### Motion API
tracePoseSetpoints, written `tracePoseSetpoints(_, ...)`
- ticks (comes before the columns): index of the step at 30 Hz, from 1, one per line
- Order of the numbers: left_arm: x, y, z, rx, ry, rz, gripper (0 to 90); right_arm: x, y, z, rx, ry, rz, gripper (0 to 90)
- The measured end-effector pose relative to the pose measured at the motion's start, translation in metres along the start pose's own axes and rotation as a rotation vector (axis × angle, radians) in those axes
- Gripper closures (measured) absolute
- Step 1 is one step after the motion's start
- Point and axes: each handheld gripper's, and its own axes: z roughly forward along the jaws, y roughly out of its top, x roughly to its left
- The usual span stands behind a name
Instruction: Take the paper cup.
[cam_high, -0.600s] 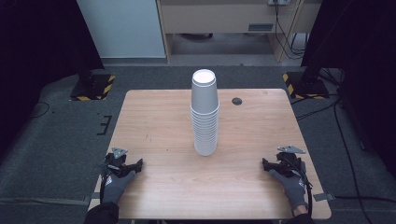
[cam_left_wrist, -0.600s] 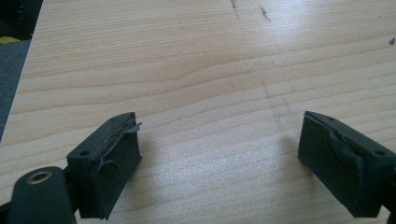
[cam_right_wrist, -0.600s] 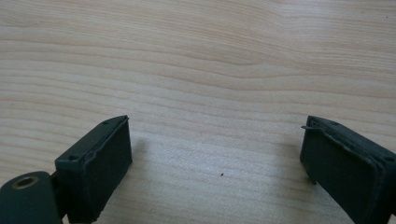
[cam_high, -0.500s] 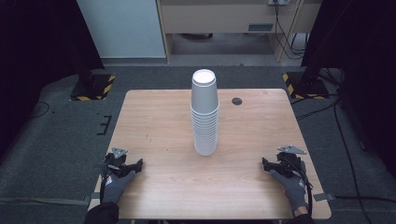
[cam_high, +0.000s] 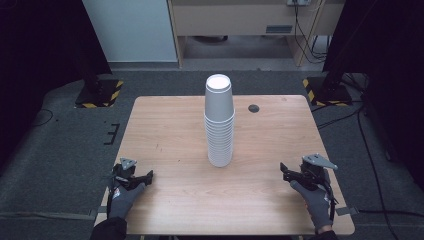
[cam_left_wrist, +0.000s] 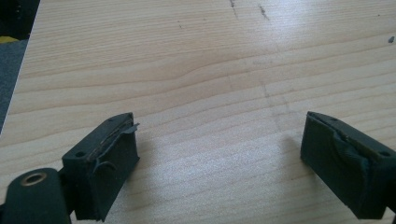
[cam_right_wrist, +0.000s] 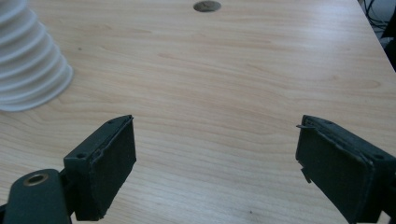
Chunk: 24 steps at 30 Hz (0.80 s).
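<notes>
At frame edge, cup stack (cam_right_wrist: 30, 60) cut off by rt tongs (cam_right_wrist: 215, 163).

Wooden table (cam_high: 180, 125) – dark grey floor (cam_high: 60, 145) – white panel (cam_high: 131, 27) behind.

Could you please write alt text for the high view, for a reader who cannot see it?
A tall stack of white paper cups, upside down, stands at the middle of a wooden table. The left gripper and right gripper rest open near the table's front corners, apart from the stack, each held in a gloved hand.
</notes>
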Motion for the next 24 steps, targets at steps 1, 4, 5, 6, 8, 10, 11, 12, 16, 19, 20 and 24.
tracePoseSetpoints(1, 0.0, 0.0, 0.0, 0.0, 0.0, 0.0, 10.0, 0.002, 0.002, -0.002, -0.007, 0.008, 0.0, 12.3)
tracePoseSetpoints(4, 0.0, 0.0, 0.0, 0.001, -0.002, 0.0, 9.6, 0.006, 0.009, -0.006, -0.034, 0.026, -0.01, 12.3)
tracePoseSetpoints(5, 0.0, 0.0, 0.0, -0.001, -0.002, -0.002, 9.5, 0.008, 0.011, -0.008, -0.049, 0.028, -0.011, 12.3)
tracePoseSetpoints(6, 0.0, 0.0, 0.0, 0.001, -0.002, 0.001, 9.4, 0.01, 0.013, -0.009, -0.058, 0.034, -0.01, 12.3)
tracePoseSetpoints(8, 0.0, 0.0, 0.0, 0.001, -0.003, 0.001, 9.3, 0.013, 0.018, -0.013, -0.073, 0.043, -0.011, 12.2)
tracePoseSetpoints(10, 0.0, 0.0, 0.0, -0.001, -0.003, -0.001, 9.2, 0.016, 0.022, -0.016, -0.091, 0.053, -0.013, 12.2)
tracePoseSetpoints(11, 0.0, 0.0, 0.0, -0.001, -0.003, -0.001, 9.2, 0.018, 0.024, -0.017, -0.099, 0.057, -0.016, 12.2)
tracePoseSetpoints(12, 0.0, 0.0, 0.0, 0.0, -0.004, -0.001, 9.1, 0.019, 0.027, -0.019, -0.104, 0.063, -0.022, 12.2)
tracePoseSetpoints(16, 0.0, 0.0, 0.001, 0.0, -0.005, -0.001, 8.8, 0.026, 0.035, -0.023, -0.129, 0.086, -0.033, 12.2)
tracePoseSetpoints(19, 0.0, 0.0, 0.001, 0.001, -0.005, 0.0, 8.7, 0.029, 0.041, -0.026, -0.142, 0.096, -0.038, 12.2)
tracePoseSetpoints(20, 0.0, 0.0, 0.001, 0.0, -0.005, 0.0, 8.6, 0.03, 0.043, -0.027, -0.148, 0.099, -0.039, 12.3)
tracePoseSetpoints(24, 0.0, 0.0, 0.001, 0.001, -0.005, 0.0, 8.6, 0.036, 0.053, -0.031, -0.181, 0.112, -0.038, 12.3)
